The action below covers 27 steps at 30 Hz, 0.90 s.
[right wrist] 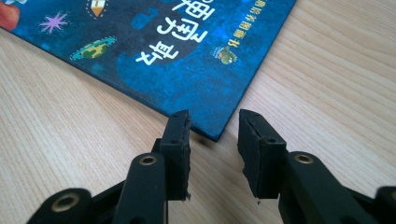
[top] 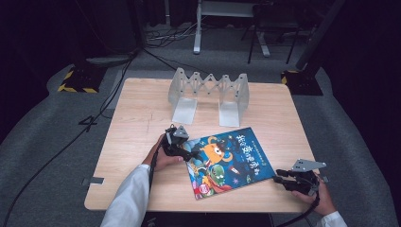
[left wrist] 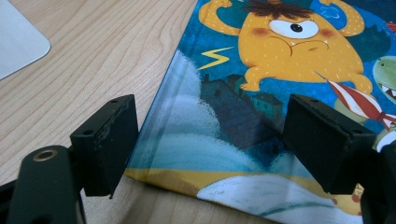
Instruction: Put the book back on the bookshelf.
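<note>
Picture book (top: 228, 161) lies flat, cover up, on worktop (top: 137, 123), in front of grey expanding book rack (top: 209, 94). Left gripper (left wrist: 210, 140) at spine-side corner, jaws spread wide, holding nothing. Right gripper (right wrist: 214, 140) just beside opposite corner, jaws parted narrowly, empty. Cover looks glossy, likely slippery; thin, probably stiff hardback, light. Best hold: pinch overhanging edge or spine.

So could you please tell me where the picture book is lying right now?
In the high view the picture book lies flat on the near-right part of the table, in front of the grey folding rack, between the left gripper and the right gripper.
</note>
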Each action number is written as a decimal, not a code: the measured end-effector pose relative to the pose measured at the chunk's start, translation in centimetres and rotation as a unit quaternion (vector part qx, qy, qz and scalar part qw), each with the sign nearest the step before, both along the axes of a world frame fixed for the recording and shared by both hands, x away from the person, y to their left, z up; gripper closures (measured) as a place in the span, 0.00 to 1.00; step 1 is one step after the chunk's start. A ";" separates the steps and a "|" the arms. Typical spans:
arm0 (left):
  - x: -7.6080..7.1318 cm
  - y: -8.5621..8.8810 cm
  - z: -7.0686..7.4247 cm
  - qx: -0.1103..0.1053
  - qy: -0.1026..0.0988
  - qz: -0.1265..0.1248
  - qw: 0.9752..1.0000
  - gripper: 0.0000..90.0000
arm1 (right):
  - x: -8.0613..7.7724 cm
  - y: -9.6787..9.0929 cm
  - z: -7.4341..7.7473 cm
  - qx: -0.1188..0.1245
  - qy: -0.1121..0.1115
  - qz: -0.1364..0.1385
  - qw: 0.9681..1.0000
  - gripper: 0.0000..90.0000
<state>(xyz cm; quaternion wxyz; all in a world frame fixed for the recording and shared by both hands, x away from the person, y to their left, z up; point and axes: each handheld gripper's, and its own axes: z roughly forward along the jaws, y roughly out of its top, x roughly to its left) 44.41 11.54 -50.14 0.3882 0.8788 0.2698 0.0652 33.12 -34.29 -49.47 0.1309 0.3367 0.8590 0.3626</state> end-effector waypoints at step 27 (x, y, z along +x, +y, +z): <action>-8.4 4.7 0.1 0.009 0.014 -0.044 0.999 0.22 | 1.3 3.0 0.2 -0.026 -0.016 0.007 1.000 0.71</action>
